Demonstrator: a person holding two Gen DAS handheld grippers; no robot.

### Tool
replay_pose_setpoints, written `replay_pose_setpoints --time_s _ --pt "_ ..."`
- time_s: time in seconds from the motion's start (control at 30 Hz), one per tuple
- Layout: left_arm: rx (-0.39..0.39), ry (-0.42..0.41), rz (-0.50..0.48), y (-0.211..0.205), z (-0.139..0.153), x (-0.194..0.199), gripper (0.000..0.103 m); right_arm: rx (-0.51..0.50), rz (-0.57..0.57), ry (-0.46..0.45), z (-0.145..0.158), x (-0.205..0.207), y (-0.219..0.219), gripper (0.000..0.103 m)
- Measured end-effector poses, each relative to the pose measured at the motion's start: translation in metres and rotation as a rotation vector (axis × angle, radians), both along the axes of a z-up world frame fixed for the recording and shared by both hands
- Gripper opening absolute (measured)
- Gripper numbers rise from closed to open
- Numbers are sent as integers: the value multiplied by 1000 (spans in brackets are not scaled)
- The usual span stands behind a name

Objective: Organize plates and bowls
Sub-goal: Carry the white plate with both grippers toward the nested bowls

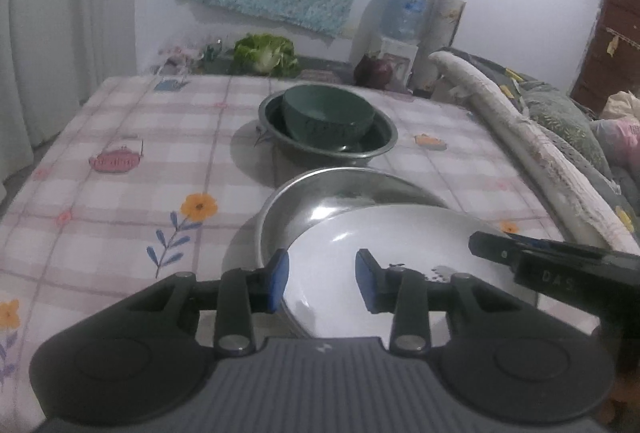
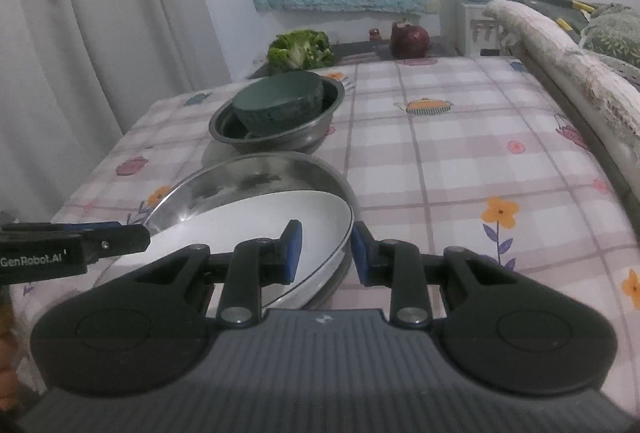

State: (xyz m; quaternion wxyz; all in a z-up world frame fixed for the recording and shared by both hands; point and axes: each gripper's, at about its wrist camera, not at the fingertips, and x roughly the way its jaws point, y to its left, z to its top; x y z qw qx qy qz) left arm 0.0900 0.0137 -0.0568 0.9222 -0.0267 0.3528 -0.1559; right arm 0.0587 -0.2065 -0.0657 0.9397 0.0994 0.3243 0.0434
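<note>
Checked tablecloth carries a green bowl nested in a steel basin; nearer, a white plate lies in a steel dish. Left gripper straddles the plate's near rim, fingers narrow, grip unclear. Right gripper pinches the rims at the right edge.

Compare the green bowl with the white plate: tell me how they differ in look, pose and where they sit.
The green bowl is dark and deep; the white plate is pale, glossy and shallow. The green bowl leans inside the far steel basin; the white plate lies tilted in the near steel pan. No gripper is at the bowl, while both grippers are at the plate's rim. Shared: each rests in a metal vessel on the checked tablecloth.
</note>
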Motion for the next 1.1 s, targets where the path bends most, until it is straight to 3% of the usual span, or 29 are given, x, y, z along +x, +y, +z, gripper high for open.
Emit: replay_pose_setpoints --time_s 0.23,0.43,0.57,0.77,0.97,1.1 --pt "10 -15 18 5 1 3 39 -14 -17 -24 4 0 -8 27" --pt "49 -29 43 7 1 11 49 -14 -20 -23 2 7 -10 28" --pt "115 24 68 4 -10 30 50 22 -41 17 -7 17 -14 29" --pt "127 112 67 -1 -27 58 49 72 -57 54 -18 36 -22 29" --pt "124 128 46 -12 -27 64 45 146 -54 107 -32 52 -31 29" --pt "148 125 57 -17 -27 63 45 175 -19 115 -35 57 -28 23"
